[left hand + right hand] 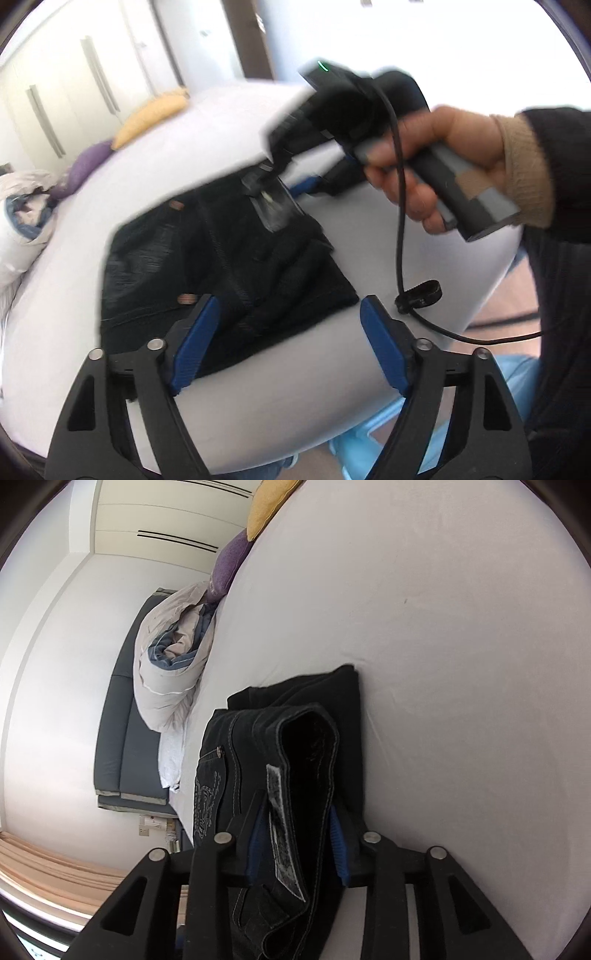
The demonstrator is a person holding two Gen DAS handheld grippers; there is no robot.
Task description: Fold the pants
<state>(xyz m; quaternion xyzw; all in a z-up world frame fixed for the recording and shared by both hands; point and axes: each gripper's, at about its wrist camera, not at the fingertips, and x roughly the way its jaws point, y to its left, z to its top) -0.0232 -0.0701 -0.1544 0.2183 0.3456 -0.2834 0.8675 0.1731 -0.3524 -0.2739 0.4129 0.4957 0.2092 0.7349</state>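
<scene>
Two grippers: left gripper point(290, 321) spread wide and empty; right gripper point(297, 845) closed on the pants point(295, 760).
Pants: dark denim, folded, lying on the bed point(461, 646), near its front edge.
Left fingers point(384, 343): hover just above the pants' near hem, apart from it.
Right fingers point(340, 845): pinch a thick fold of waistband.
Open room: bare white sheet spreads beyond the pants.
Far edge: rolled duvet point(170, 672), purple pillow point(227, 566), yellow pillow point(267, 506).

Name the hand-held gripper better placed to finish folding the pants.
Right. The right hand-held gripper is shut on the pants; the left hand-held gripper hovers open, holding nothing.
</scene>
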